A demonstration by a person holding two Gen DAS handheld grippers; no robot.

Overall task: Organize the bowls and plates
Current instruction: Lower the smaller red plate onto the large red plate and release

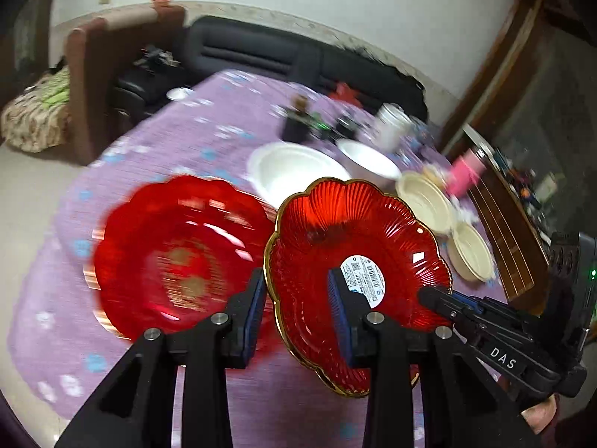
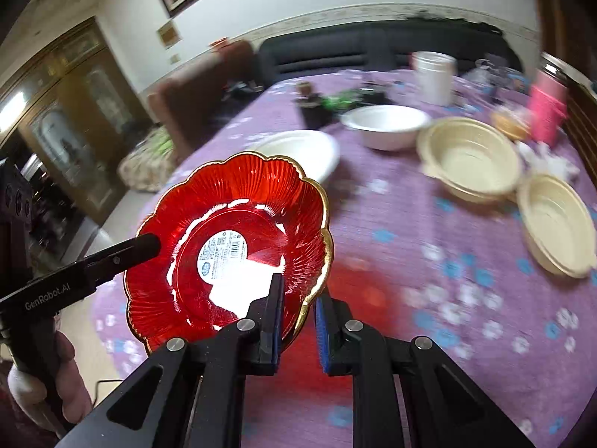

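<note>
A red glass plate with a gold scalloped rim and a white label point(image 1: 358, 257) point(image 2: 231, 250) hangs tilted above the purple tablecloth point(image 1: 149, 142) point(image 2: 410, 246). My left gripper point(image 1: 296, 317) straddles its left rim, jaws around the edge. My right gripper point(image 2: 298, 310) grips its opposite rim; it shows in the left wrist view point(image 1: 440, 298). A second red glass plate point(image 1: 179, 254) lies flat on the cloth to the left, blurred.
A white plate point(image 1: 294, 171) point(image 2: 309, 149), a white bowl point(image 1: 369, 164) point(image 2: 388, 123) and two cream bowls point(image 2: 470, 156) point(image 2: 556, 220) stand behind. A white jar point(image 2: 434, 74), a pink cup point(image 2: 546, 108) and dark clutter sit at the far edge.
</note>
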